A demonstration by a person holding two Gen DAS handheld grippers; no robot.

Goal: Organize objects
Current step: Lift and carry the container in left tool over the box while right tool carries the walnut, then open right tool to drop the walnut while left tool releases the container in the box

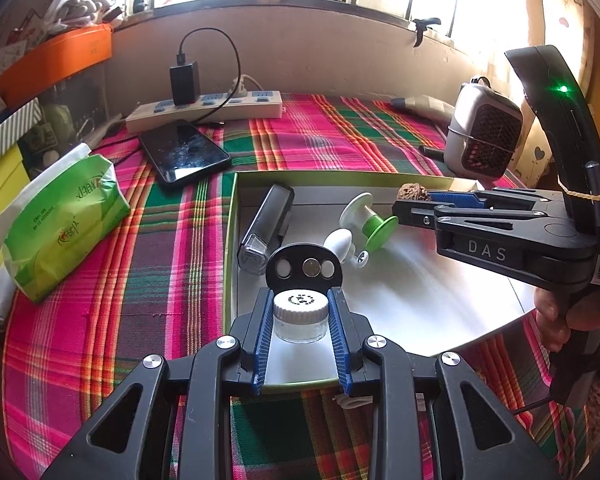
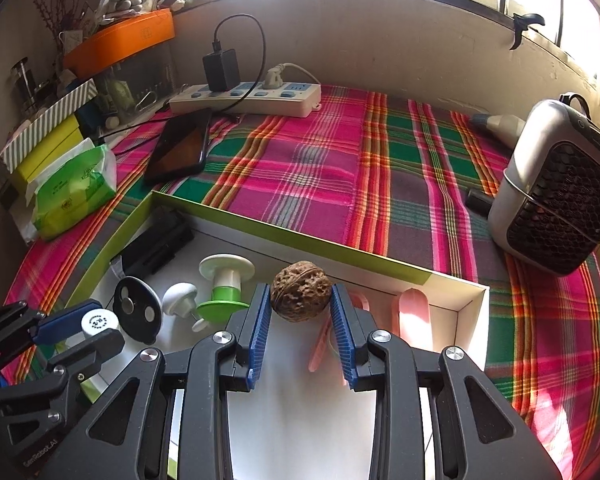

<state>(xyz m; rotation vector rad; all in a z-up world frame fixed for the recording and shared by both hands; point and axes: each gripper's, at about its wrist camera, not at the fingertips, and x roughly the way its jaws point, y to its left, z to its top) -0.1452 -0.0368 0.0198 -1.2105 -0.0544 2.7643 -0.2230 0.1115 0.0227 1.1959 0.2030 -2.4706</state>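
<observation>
Walnut, its seam running roughly level across the blue pads, is clamped in the right hand-held gripper above the green-rimmed box, while the left hand-held gripper grips an upright white-capped jar, cap upward.

White raised letters "DAS" stand on the right gripper body. "SenRobot.AI" is printed on the left gripper housing. The tissue pack lettering and the jar cap print are illegible.
</observation>
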